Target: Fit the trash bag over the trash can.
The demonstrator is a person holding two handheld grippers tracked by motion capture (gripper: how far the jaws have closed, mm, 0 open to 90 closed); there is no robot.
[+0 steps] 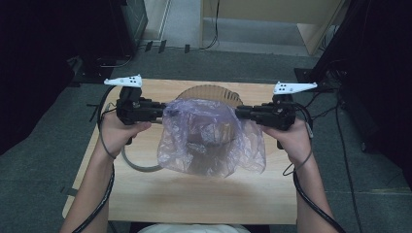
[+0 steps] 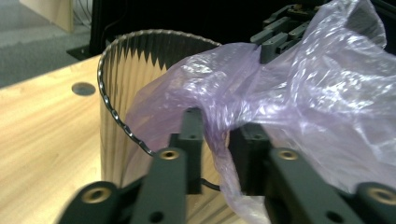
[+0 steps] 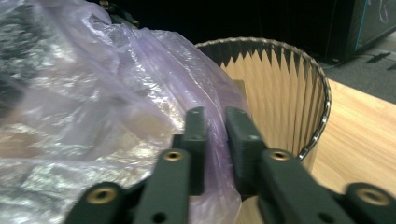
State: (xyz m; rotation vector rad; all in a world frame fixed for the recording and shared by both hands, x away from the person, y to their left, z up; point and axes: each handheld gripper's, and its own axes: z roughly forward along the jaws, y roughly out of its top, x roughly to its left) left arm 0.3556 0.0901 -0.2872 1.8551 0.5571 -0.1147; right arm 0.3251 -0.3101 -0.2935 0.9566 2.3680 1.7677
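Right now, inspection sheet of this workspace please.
Surface: wooden table, bare at the near edge.
Job's things: purple plastic bag stretched over the pleated bin; something lies inside the bag, unclear what.
Clutter: nothing seen.
Grippers: left gripper and right gripper each have the bag's edge between the jaws; the grip cannot be told.
Cables: one trails along each forearm; a loop lies on the table.
Surroundings: grey floor, dark equipment, floor cables.
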